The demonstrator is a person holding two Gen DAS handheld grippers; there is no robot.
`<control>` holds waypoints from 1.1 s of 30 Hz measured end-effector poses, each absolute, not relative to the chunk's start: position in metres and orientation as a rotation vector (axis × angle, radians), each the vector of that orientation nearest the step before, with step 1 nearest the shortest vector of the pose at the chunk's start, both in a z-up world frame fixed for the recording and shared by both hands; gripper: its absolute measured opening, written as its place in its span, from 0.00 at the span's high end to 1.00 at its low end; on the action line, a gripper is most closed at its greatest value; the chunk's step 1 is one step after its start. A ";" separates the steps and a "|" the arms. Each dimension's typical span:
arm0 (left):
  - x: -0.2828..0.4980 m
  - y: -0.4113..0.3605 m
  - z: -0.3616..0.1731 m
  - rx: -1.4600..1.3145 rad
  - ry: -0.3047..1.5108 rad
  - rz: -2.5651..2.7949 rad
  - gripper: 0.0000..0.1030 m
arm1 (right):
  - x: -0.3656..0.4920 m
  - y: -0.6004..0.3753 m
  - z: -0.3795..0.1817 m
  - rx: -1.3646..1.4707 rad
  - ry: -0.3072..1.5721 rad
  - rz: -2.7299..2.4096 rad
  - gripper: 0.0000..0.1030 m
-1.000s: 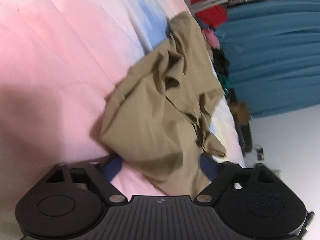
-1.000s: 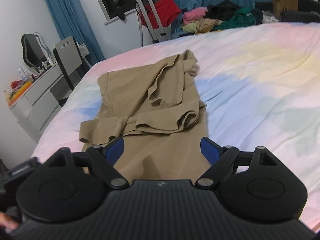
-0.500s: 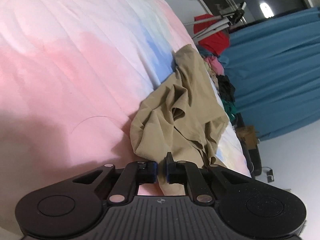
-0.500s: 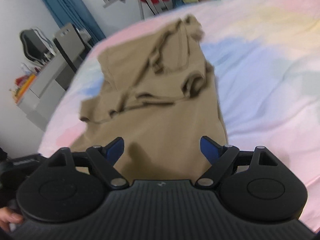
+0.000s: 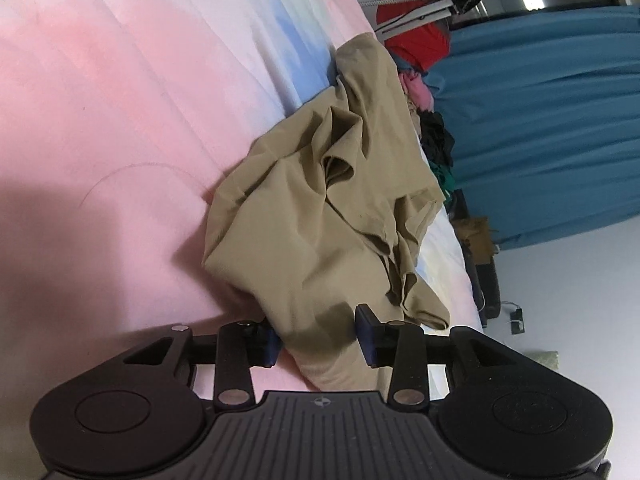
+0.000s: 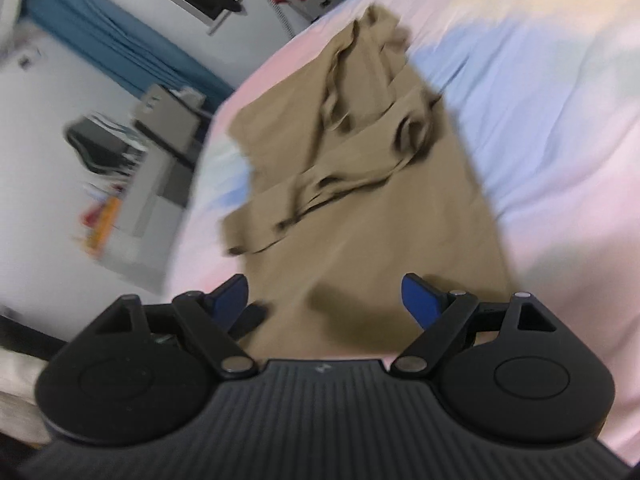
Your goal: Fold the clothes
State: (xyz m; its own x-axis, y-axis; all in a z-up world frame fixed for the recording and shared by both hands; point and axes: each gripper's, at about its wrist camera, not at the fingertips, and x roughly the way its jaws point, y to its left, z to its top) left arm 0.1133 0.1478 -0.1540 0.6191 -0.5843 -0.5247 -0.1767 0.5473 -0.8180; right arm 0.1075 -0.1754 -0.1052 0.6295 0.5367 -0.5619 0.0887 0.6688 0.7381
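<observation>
- Khaki garment (image 5: 320, 216): lies rumpled on the pastel bedspread (image 5: 120, 100); upper part bunched in folds, lower part smoother in the right wrist view (image 6: 360, 200); that view is motion-blurred.
- Left gripper (image 5: 318, 336): jaws apart with a moderate gap; blue pads (image 5: 366, 334) either side of the garment's near edge; cloth lies between them; contact with the cloth cannot be confirmed.
- Right gripper (image 6: 324, 296): jaws wide apart; blue pads (image 6: 418, 294) above the garment's near hem; nothing clamped.
- Surroundings: blue curtain (image 5: 540, 120) beyond the bed; red item (image 5: 416, 46) near a metal stand (image 5: 432, 2); heap of mixed clothes (image 5: 432, 132) at the far bed edge; grey desk (image 6: 160, 168) to the left in the right wrist view.
</observation>
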 end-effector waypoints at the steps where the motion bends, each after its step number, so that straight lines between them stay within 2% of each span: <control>1: 0.113 0.149 -0.152 -0.992 0.885 -0.285 0.74 | 0.106 -0.173 -0.108 0.867 0.891 0.321 0.17; 2: 0.112 0.149 -0.151 -0.997 0.869 -0.290 0.80 | 0.104 -0.171 -0.112 0.917 0.909 0.351 0.16; 5: 0.108 0.150 -0.148 -1.019 0.829 -0.314 0.88 | 0.100 -0.161 -0.123 1.033 0.962 0.417 0.16; 7: 0.106 0.150 -0.146 -1.028 0.804 -0.326 0.90 | 0.100 -0.158 -0.134 1.093 1.004 0.420 0.17; 12: 0.102 0.150 -0.139 -1.054 0.735 -0.362 0.91 | 0.100 -0.177 -0.158 1.232 1.015 0.277 0.17; 17: 0.098 0.148 -0.134 -1.060 0.685 -0.389 0.91 | 0.095 -0.203 -0.156 1.266 0.886 0.130 0.19; 22: 0.094 0.151 -0.132 -1.061 0.669 -0.401 0.91 | 0.092 -0.204 -0.148 1.205 0.840 0.107 0.45; 24: 0.093 0.150 -0.128 -1.038 0.652 -0.407 0.91 | 0.091 -0.204 -0.144 1.181 0.821 0.097 0.74; 26: 0.094 0.148 -0.124 -1.019 0.635 -0.418 0.91 | 0.090 -0.206 -0.141 1.159 0.799 0.090 0.85; 33: 0.065 0.143 -0.080 -0.928 0.568 -0.426 0.92 | 0.065 -0.221 -0.089 1.095 0.623 0.112 0.92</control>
State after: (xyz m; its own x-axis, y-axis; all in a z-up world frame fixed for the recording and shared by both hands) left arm 0.0646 0.1430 -0.0797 0.7751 -0.5706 -0.2715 0.1006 0.5357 -0.8384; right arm 0.0650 -0.2205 -0.0894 0.8251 0.3823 -0.4159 0.2131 0.4711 0.8560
